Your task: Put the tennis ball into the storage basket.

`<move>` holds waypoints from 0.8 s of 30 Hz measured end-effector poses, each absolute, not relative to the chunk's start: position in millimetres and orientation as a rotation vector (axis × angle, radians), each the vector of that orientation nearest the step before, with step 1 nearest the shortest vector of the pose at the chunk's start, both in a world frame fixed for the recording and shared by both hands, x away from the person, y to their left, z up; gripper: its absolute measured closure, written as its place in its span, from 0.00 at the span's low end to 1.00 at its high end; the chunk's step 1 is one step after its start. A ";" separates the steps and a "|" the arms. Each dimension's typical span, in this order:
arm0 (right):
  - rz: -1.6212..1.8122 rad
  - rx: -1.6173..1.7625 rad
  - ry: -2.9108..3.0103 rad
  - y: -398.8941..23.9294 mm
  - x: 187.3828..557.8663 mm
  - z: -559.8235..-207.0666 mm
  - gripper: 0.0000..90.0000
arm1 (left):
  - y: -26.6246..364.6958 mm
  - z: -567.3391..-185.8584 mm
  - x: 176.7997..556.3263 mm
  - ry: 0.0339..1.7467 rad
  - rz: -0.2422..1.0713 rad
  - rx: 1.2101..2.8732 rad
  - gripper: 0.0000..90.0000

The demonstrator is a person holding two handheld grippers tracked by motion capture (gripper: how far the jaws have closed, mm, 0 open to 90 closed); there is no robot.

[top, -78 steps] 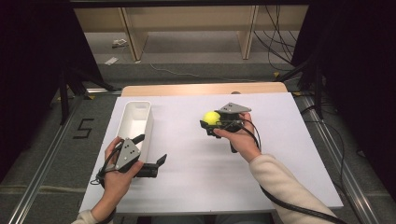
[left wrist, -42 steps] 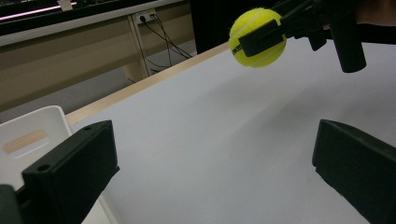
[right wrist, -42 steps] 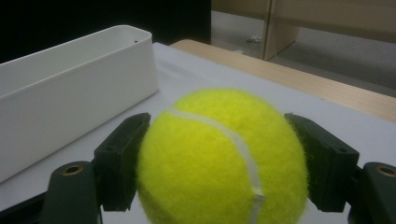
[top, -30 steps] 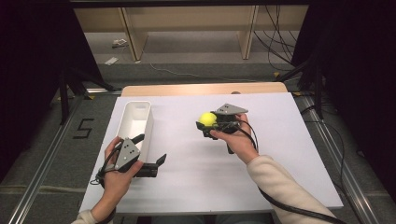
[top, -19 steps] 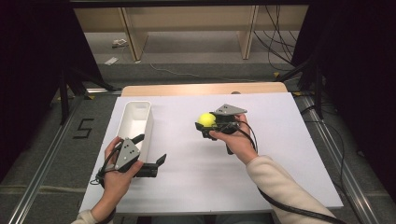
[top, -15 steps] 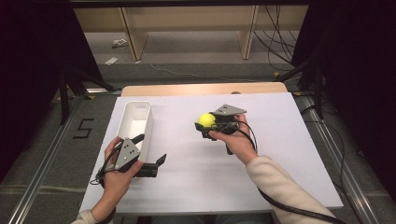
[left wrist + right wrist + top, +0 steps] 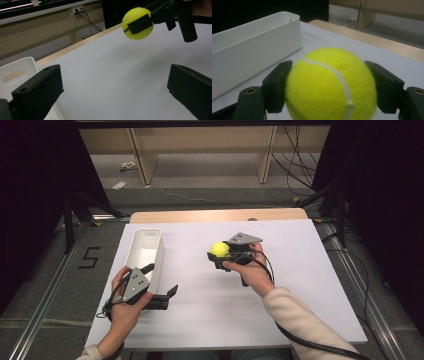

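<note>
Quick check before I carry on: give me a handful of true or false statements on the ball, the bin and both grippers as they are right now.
1. The right gripper is shut on the tennis ball. True.
2. The tennis ball rests on the table. False: the left gripper view shows it held clear above the white surface.
3. The left gripper has its jaws open with nothing between them. True.
4. The white bin holds a second ball. False: the part of its inside that shows is bare.
5. The white bin stands on the right gripper's side of the table. False: it stands at the table's left, beside the left gripper.
</note>
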State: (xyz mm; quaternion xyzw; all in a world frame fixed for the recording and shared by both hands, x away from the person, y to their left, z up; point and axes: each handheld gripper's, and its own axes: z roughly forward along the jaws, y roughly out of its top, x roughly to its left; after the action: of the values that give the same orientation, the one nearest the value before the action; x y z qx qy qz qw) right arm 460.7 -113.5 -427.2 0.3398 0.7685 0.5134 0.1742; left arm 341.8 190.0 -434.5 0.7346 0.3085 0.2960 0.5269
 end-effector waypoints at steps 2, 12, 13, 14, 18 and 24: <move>1.456 0.963 2.181 -112.6 460.2 -427.2 0.29 | 190.0 -434.4 341.8 0.737 0.708 1.756 0.00; 1.457 0.957 2.188 -110.4 459.2 -427.8 0.29 | 190.0 -434.5 341.9 0.737 0.706 1.756 0.00; 1.457 0.956 2.188 -110.0 459.0 -427.9 0.29 | 190.0 -434.5 341.9 0.737 0.707 1.756 0.00; 1.458 0.954 2.188 -109.7 458.9 -428.1 0.29 | 189.9 -434.4 341.8 0.736 0.707 1.756 0.00; 1.459 0.954 2.191 -109.0 458.6 -428.3 0.29 | 189.8 -434.3 341.7 0.737 0.707 1.755 0.00; 1.463 0.955 2.193 -107.2 458.1 -428.0 0.29 | 189.7 -434.4 341.7 0.737 0.706 1.755 0.00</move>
State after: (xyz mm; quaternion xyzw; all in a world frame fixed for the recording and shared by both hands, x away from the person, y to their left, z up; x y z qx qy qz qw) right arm 458.1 -107.2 -428.0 0.3359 0.7710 0.5144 0.1680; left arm 341.7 189.7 -434.4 0.7345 0.3085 0.2953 0.5275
